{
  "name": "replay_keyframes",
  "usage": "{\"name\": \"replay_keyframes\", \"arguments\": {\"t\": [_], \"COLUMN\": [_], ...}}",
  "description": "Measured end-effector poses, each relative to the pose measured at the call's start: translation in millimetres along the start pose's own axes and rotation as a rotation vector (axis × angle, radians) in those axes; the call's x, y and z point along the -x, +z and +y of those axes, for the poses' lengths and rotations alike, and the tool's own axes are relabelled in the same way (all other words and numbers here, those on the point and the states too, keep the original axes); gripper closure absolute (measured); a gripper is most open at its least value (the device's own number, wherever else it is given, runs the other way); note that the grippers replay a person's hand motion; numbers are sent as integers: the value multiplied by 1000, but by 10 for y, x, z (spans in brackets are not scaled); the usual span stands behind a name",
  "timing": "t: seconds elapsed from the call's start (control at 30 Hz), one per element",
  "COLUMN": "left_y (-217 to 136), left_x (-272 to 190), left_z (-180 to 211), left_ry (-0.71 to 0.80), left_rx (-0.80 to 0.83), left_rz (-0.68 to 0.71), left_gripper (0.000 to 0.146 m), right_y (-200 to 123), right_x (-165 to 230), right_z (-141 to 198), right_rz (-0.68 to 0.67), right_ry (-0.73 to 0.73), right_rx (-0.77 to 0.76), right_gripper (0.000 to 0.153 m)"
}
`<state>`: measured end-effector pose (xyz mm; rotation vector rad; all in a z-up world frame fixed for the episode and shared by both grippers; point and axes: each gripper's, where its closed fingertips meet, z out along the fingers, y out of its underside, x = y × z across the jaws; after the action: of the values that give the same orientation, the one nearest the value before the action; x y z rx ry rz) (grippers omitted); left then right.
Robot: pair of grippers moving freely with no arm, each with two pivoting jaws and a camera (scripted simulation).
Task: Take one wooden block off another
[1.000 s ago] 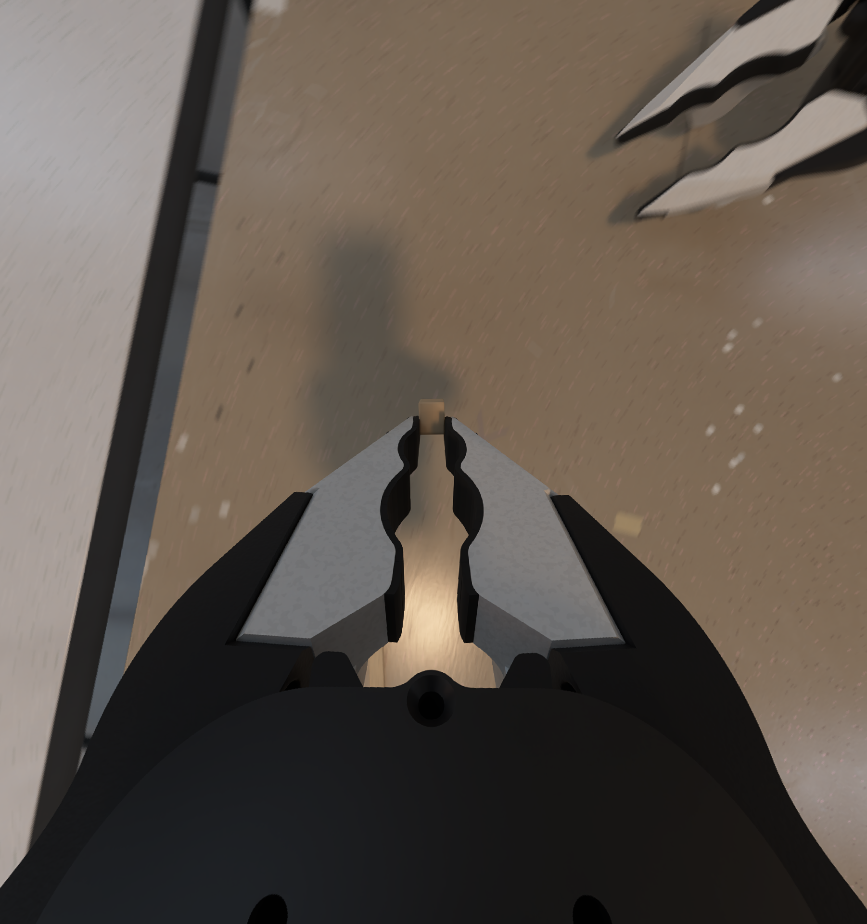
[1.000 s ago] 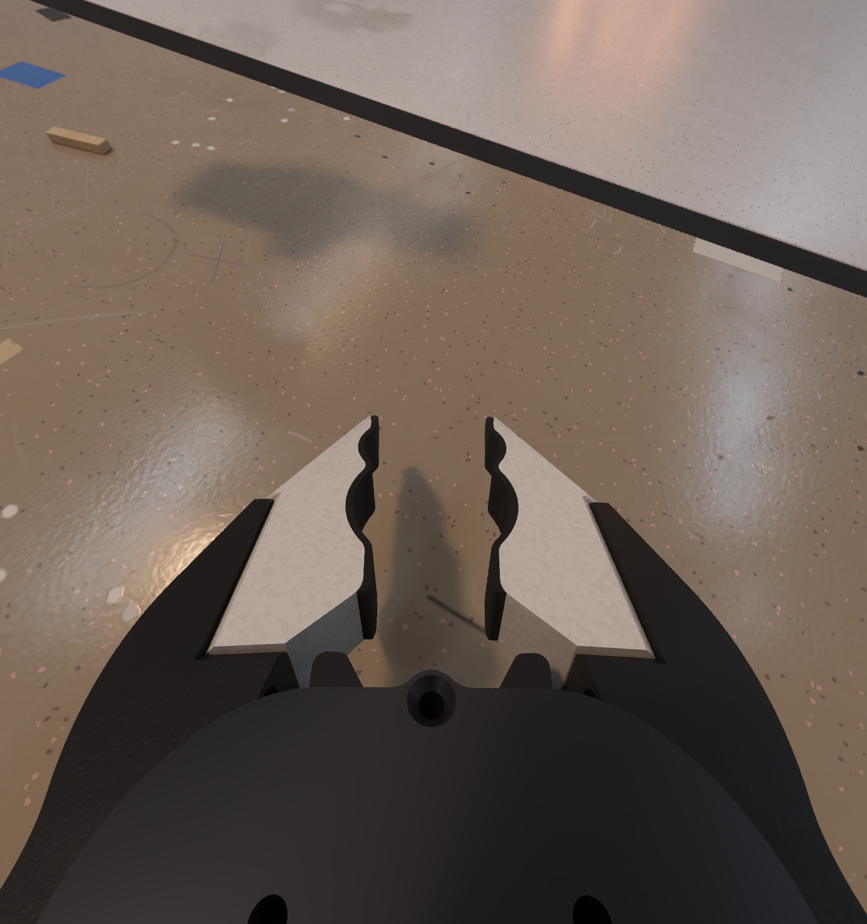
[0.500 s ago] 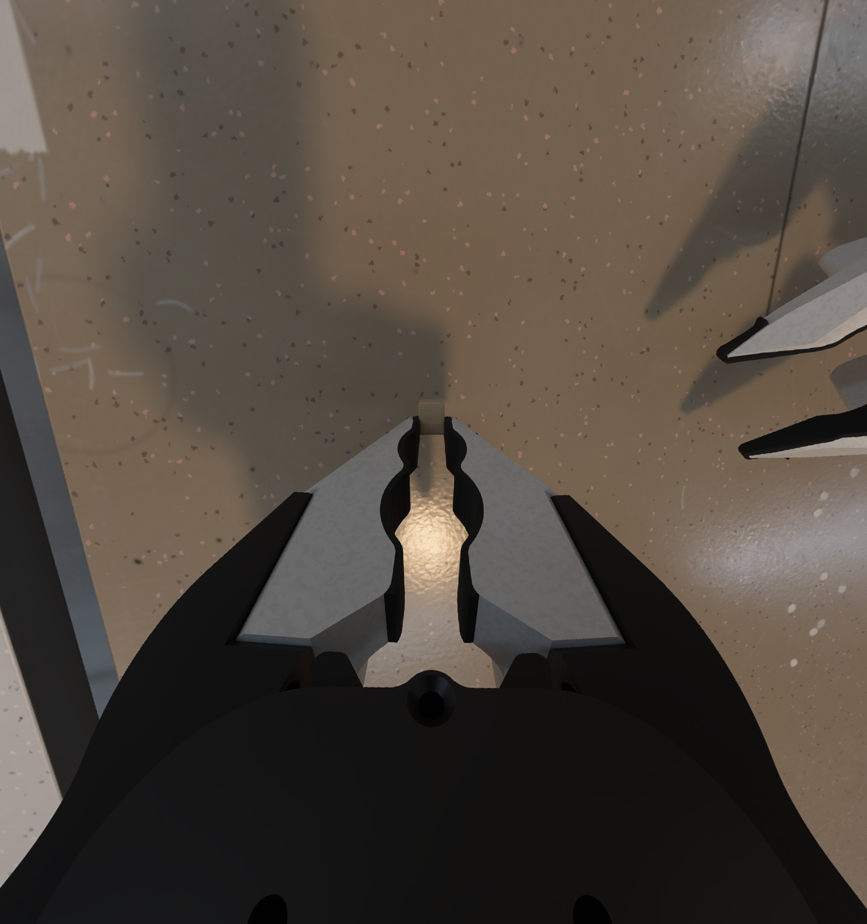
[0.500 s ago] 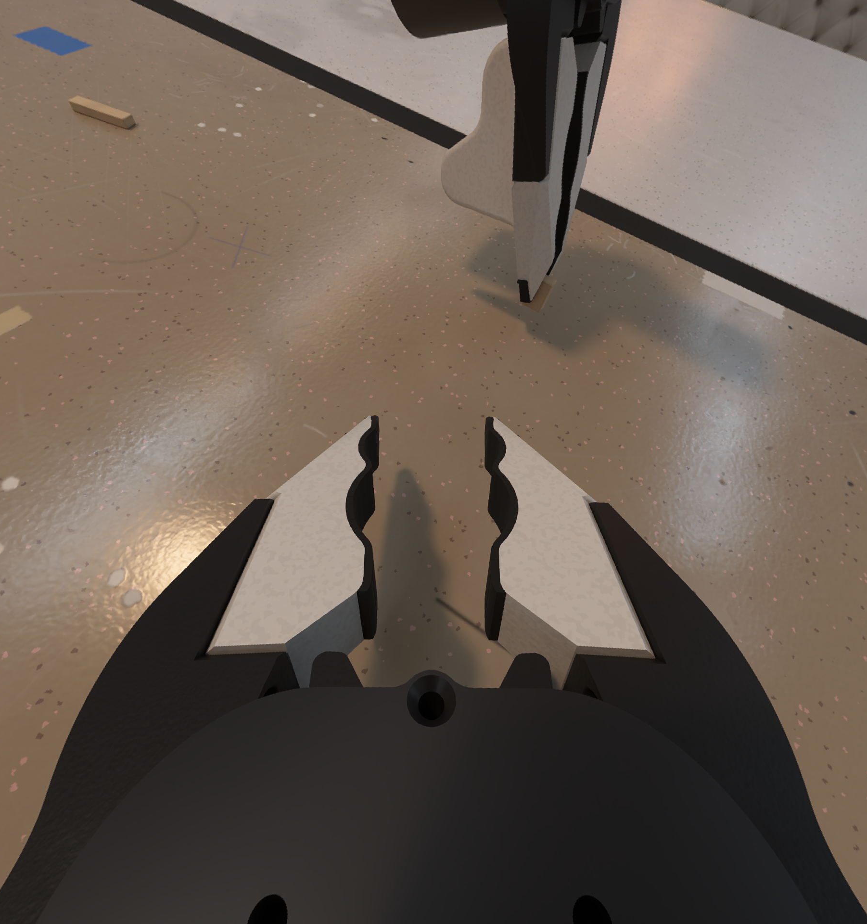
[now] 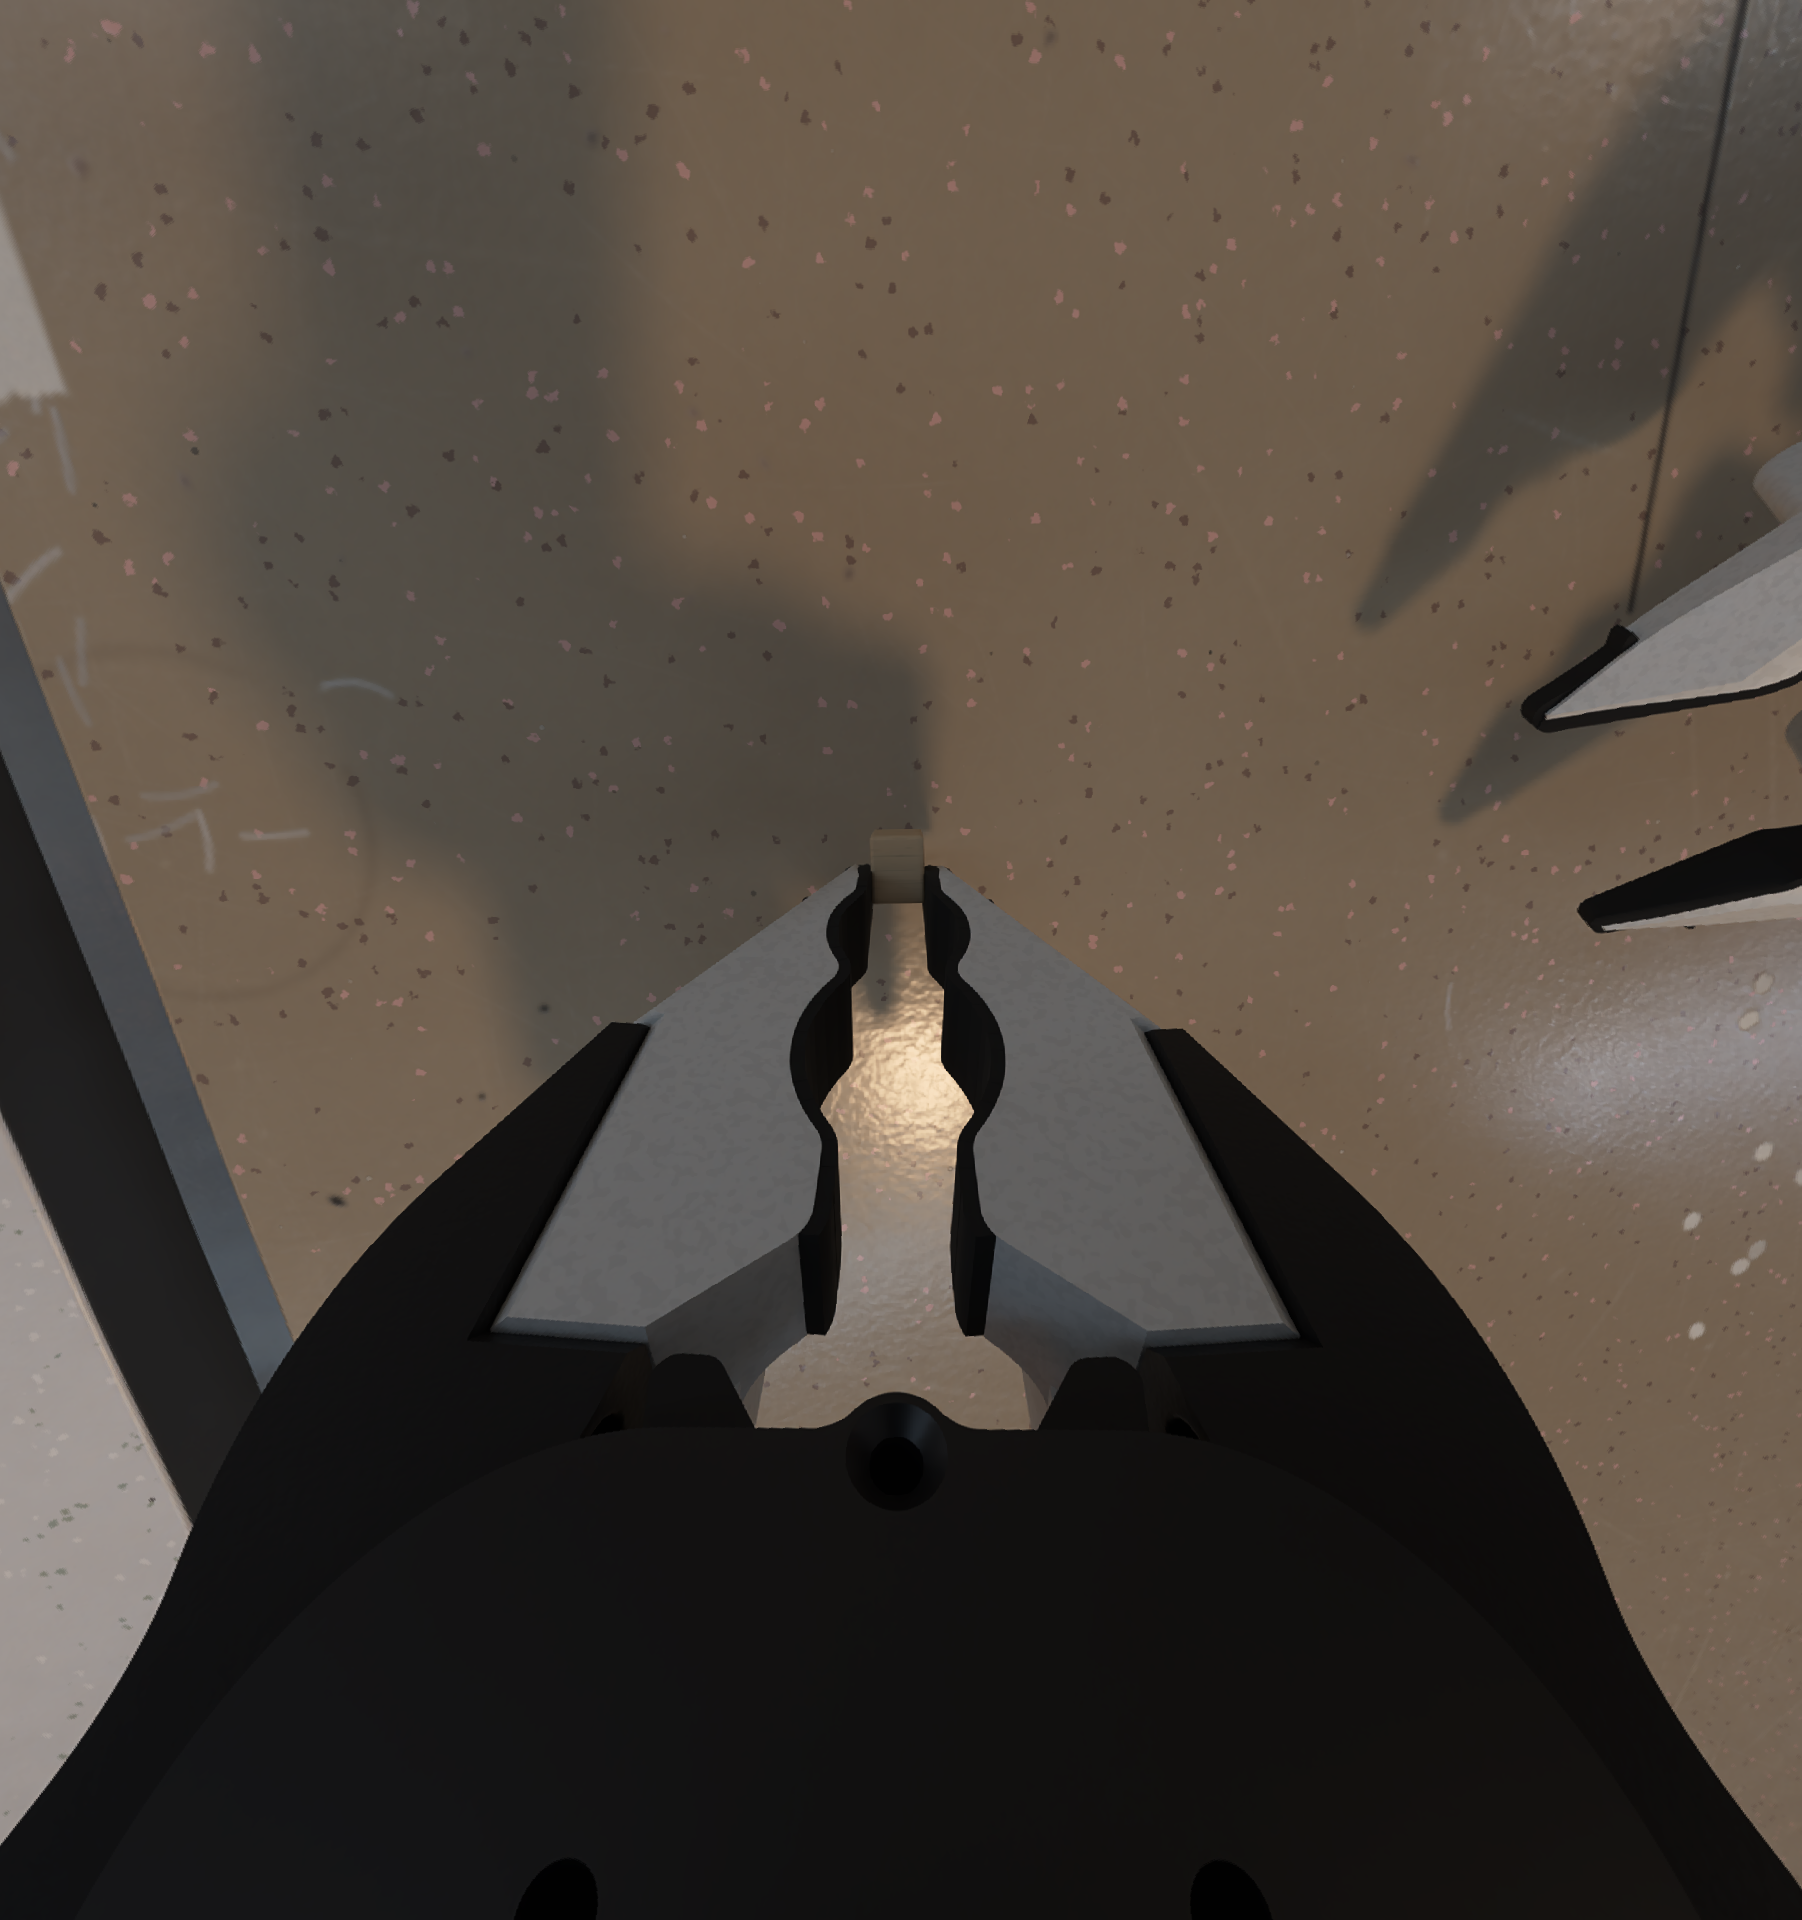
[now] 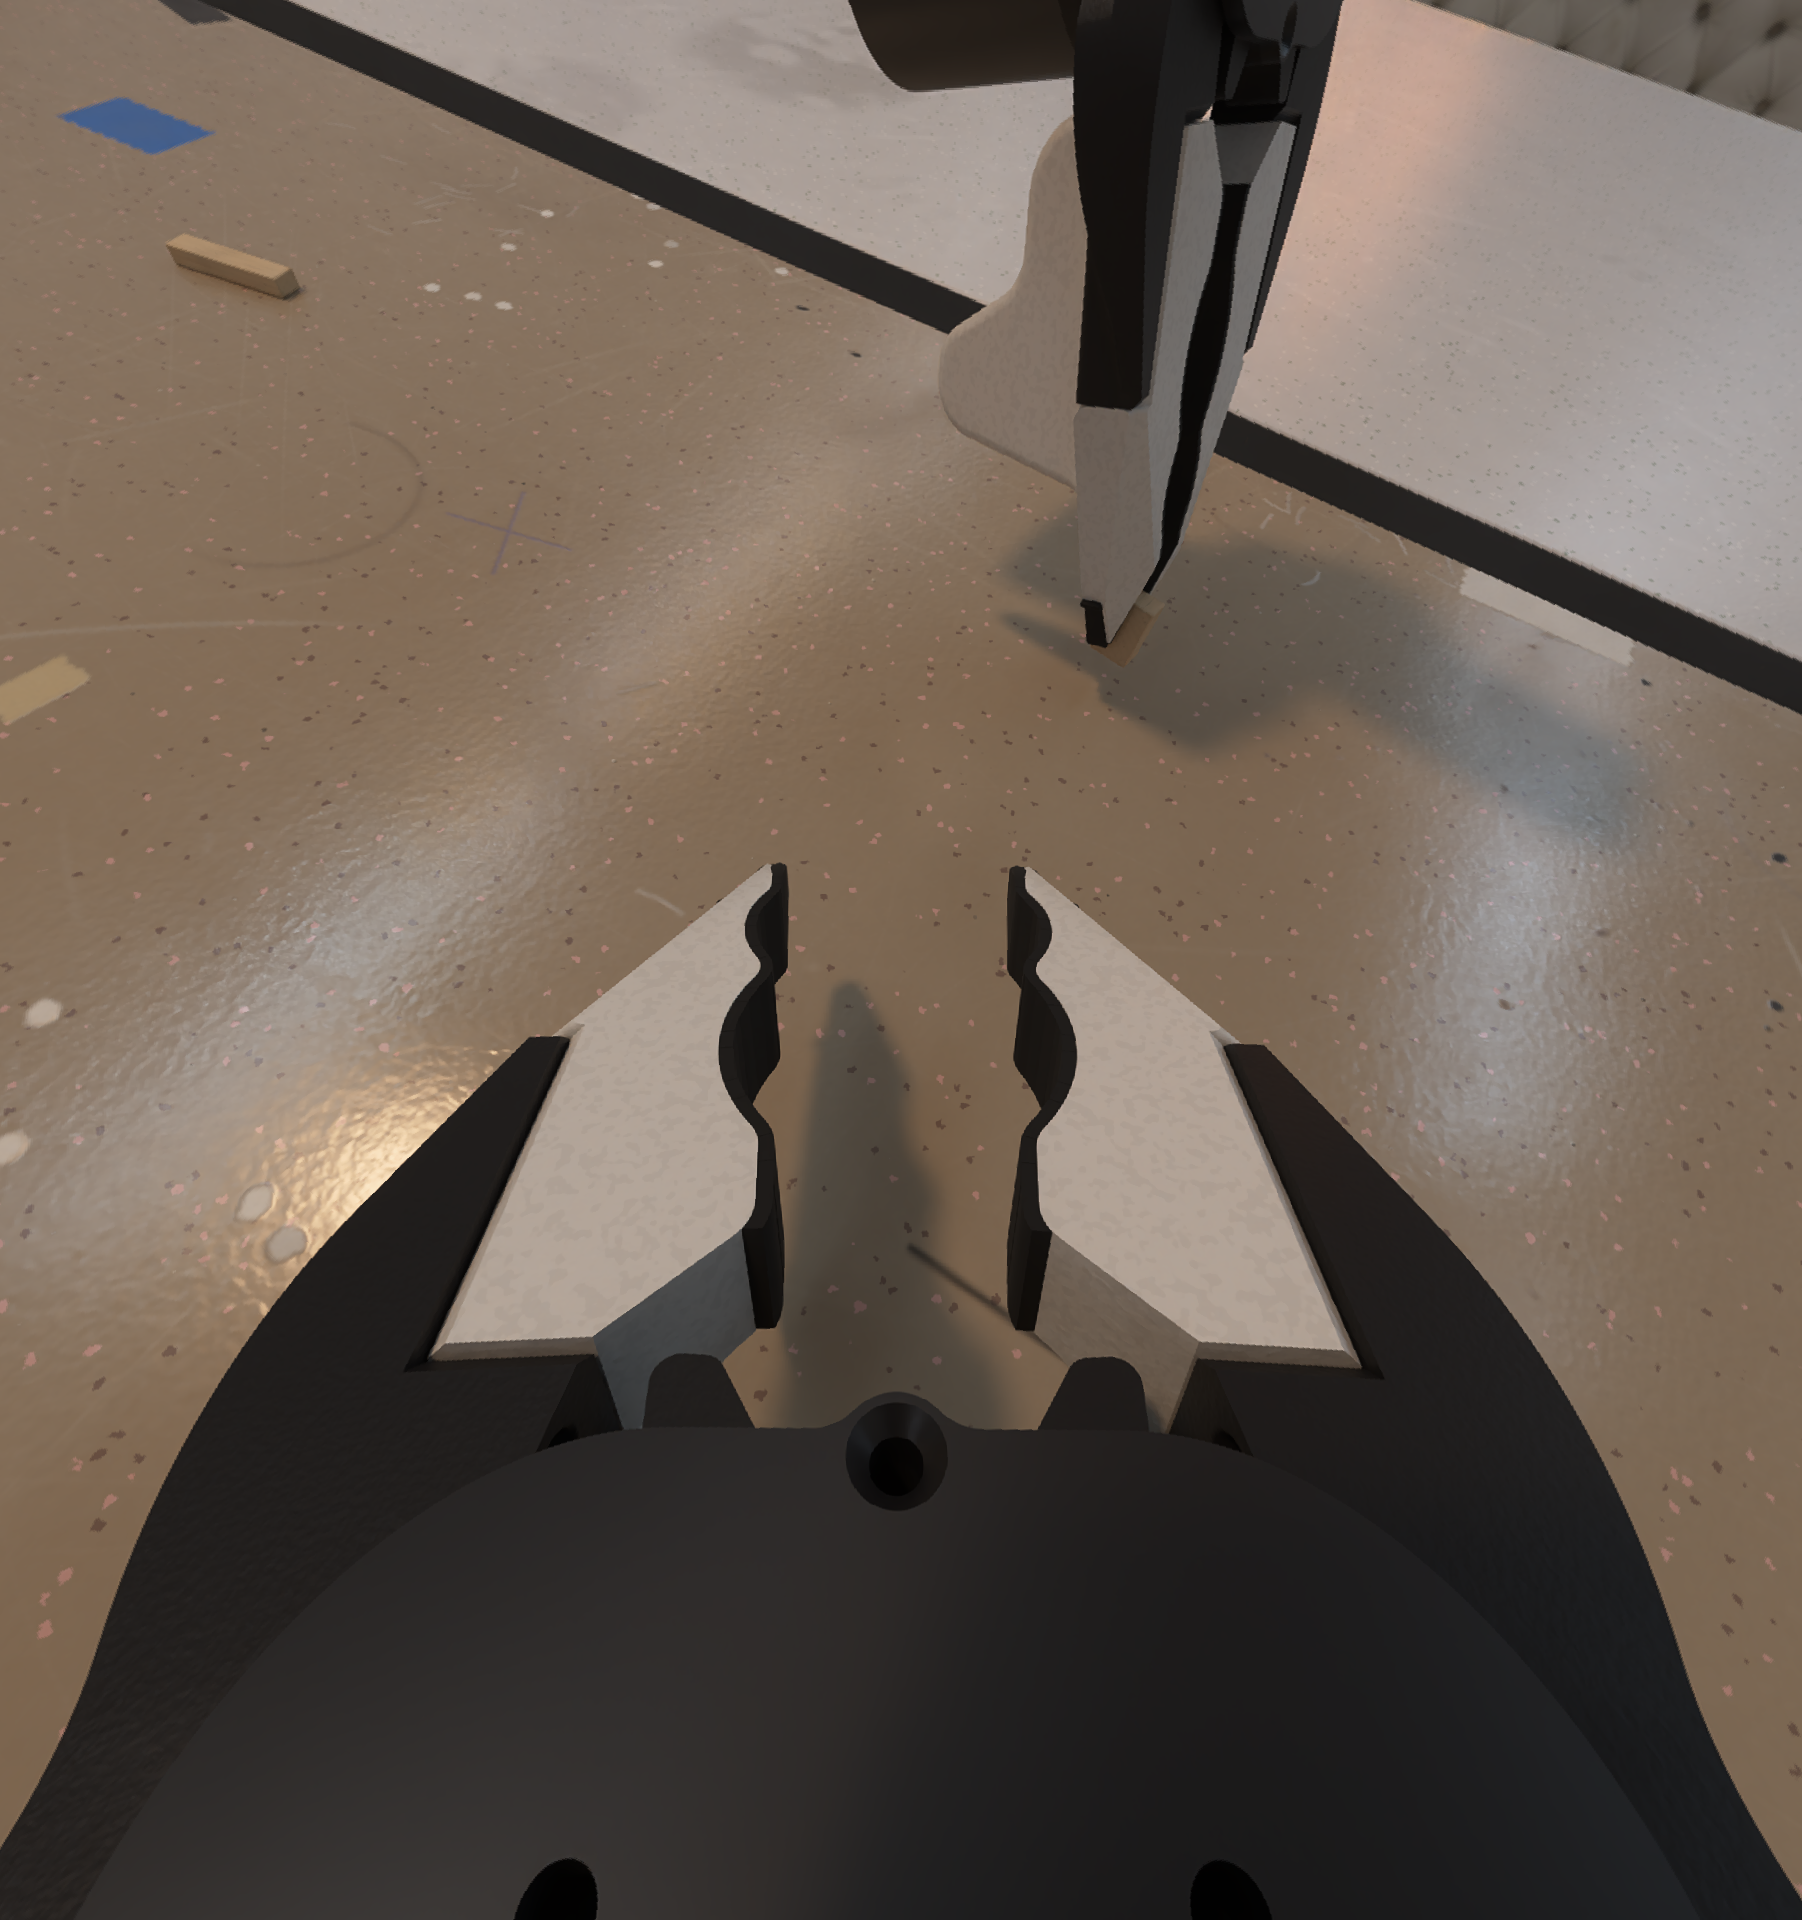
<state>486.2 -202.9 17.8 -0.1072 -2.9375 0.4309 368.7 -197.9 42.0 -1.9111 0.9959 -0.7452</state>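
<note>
The left tongs (image 5: 898, 878) are clenched on a small wooden block (image 5: 896, 860), which sits between their tips and sticks out a little past them. In the right wrist view the same tongs (image 6: 1120, 623) point straight down, and the block (image 6: 1134, 632) at their tips is very close to the brown speckled worktop (image 6: 461, 831); whether it touches the surface I cannot tell. Their shadow lies on the worktop just beside them.

The right tongs (image 6: 897, 883) are released, with a clear gap between the two fingers and nothing inside it. They hang over a bare part of the worktop, well apart from the held block. In the left wrist view their tips (image 5: 1562, 810) show at the right edge.

A second wooden block (image 6: 233, 266), long and flat, lies alone on the worktop far to the left, near a blue patch (image 6: 135, 125). A piece of pale tape (image 6: 35, 688) lies closer. A black stripe (image 6: 1499, 540) separates the brown surface from a light grey one (image 6: 1499, 260).
</note>
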Motion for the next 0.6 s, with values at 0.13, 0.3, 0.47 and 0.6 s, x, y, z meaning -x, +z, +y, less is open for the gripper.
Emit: {"name": "replay_keyframes", "arguments": {"t": [0.13,0.3,0.47,0.6], "left_y": [3,2,7,11], "left_x": [5,18,20,19], "left_z": [-5,-10,-12,-12], "left_ry": [8,32,21,5], "left_rx": [1,17,17,6], "left_rz": [-4,-35,-31,-28], "left_gripper": [137,137,137,137], "right_y": [2,3,3,3], "right_x": [2,5,6,9], "right_z": [1,1,2,2], "right_rz": [1,3,3,4], "right_ry": [-3,-8,-9,-12], "right_rx": [2,2,3,3], "right_gripper": [110,110,110,110]}}
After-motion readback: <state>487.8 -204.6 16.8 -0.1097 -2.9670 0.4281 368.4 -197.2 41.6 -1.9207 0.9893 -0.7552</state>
